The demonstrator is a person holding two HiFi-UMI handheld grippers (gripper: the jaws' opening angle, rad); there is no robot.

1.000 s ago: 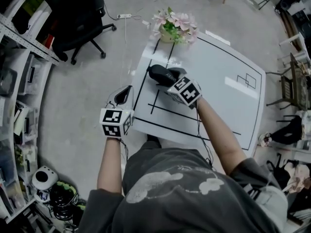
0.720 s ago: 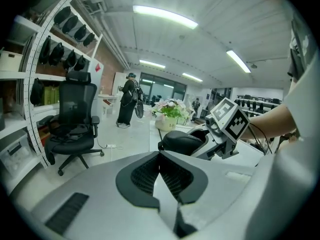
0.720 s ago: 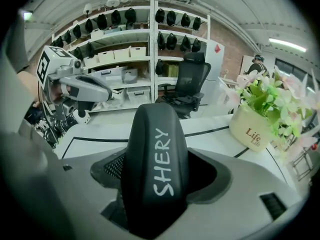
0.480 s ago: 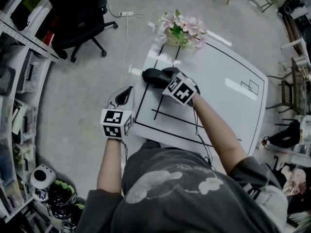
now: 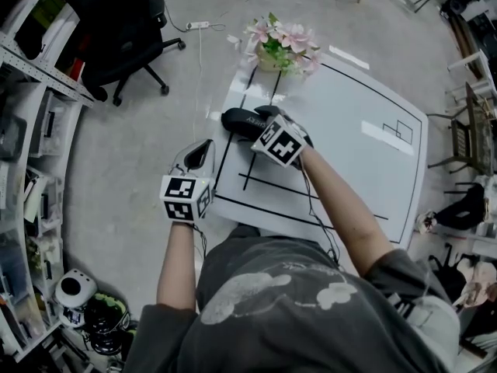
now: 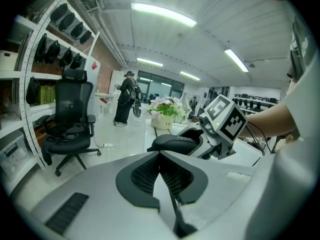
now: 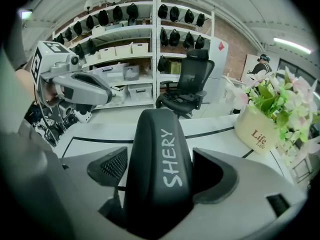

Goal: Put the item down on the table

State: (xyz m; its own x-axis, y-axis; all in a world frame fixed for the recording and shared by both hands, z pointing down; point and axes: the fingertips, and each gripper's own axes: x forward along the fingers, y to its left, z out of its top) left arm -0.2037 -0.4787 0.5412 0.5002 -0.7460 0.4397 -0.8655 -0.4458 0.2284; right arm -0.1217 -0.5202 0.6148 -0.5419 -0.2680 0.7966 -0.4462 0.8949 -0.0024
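The white table [image 5: 349,146] with black tape lines stood on a grey concrete floor [image 5: 124,146], in a workroom with white storage shelves [image 5: 31,130] down one side.

The black, oblong, rounded case lettered "SHERY" [image 5: 237,120] lay low over the table's near-left part, across the taped outline and close to the left edge. It sat between the jaws of the right gripper [image 7: 162,171]. Those jaws were opening and stood wide. A gap showed between the case and the left ribbed pad, and the right pad was at most brushing it, so the grip looked released. Over the last second the case had moved a little toward the left edge and come lower, and the jaws had gone from holding it to letting it go. No view showed the underside meeting the surface. By its level attitude, though, the case seemed to be resting on the table, with the set-down all but finished. Only drawing the gripper back without nudging the case toward the nearby edge seemed to be left.

The left gripper [image 5: 200,152] hung off the table's left edge over the floor, with its jaws closed together on nothing.

A cream pot of pink flowers [image 5: 281,43] stood at the far corner, well apart from the case. A black office chair [image 5: 128,22] stood beyond.
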